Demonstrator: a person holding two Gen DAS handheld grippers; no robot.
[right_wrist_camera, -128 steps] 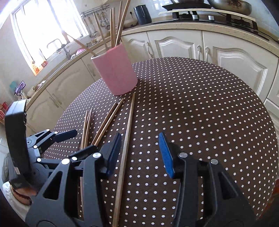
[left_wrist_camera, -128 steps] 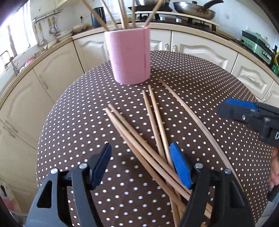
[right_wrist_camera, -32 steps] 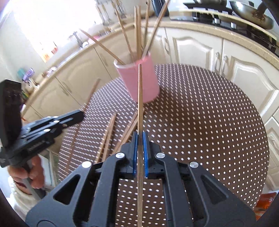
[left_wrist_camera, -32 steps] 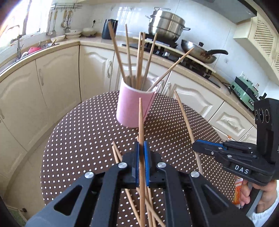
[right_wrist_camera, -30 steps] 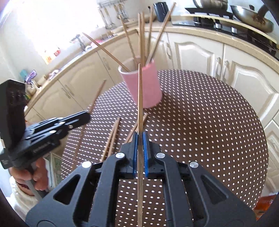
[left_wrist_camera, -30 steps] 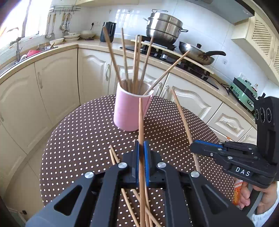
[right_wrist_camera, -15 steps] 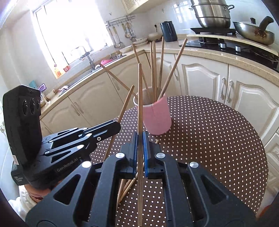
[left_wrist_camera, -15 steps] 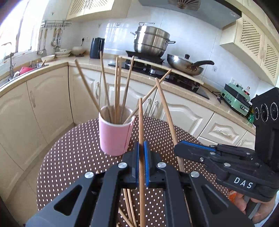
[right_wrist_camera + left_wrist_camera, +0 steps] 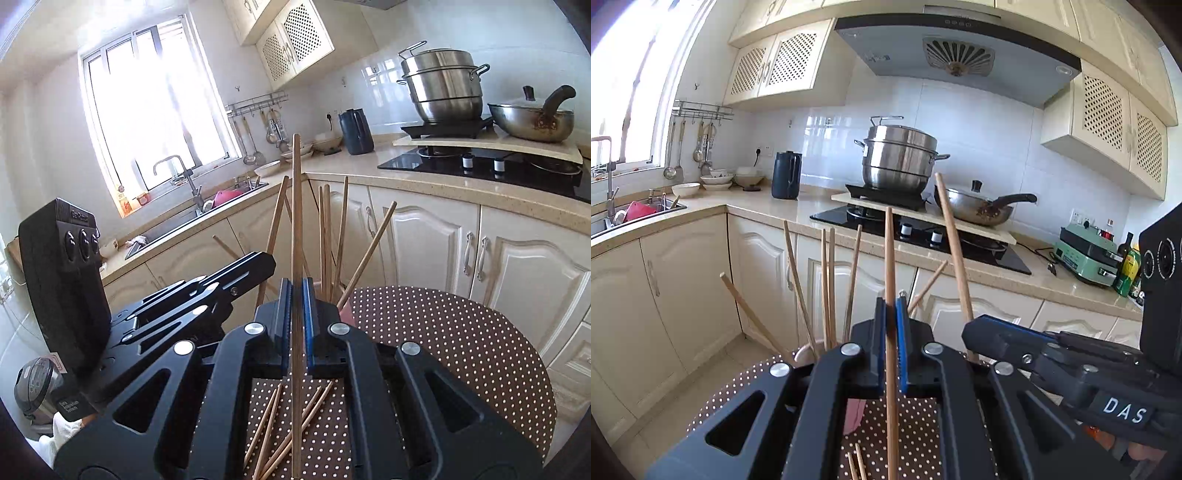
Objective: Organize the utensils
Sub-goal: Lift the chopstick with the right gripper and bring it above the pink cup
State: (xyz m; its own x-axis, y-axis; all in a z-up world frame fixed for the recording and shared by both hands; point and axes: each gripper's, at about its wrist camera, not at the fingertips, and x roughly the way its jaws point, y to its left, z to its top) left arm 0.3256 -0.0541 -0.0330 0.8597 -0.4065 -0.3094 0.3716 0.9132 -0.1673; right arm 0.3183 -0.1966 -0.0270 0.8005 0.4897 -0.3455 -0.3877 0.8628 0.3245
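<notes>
My left gripper (image 9: 891,306) is shut on a wooden chopstick (image 9: 888,251) that points up and forward above the table. The pink cup (image 9: 852,417) is mostly hidden behind its jaws, and several chopsticks (image 9: 827,288) stand in it. To the right, my right gripper (image 9: 971,326) holds another chopstick (image 9: 955,258). In the right wrist view, the right gripper (image 9: 296,288) is shut on its chopstick (image 9: 295,206). The left gripper (image 9: 267,260) with its chopstick (image 9: 275,225) is beside it on the left. Only an edge of the cup (image 9: 347,314) shows.
Loose chopsticks (image 9: 273,424) lie on the brown dotted round table (image 9: 443,350) under the grippers. Cream cabinets (image 9: 683,295) and a counter with a steel pot (image 9: 897,162), a wok (image 9: 975,210) and a kettle (image 9: 786,181) curve behind the table. A sink (image 9: 207,206) is at the left.
Both grippers, open over the loose chopsticks earlier, have each shut on one chopstick. Over the last second both rose and tilted upward, and the cup dropped behind the jaws.
</notes>
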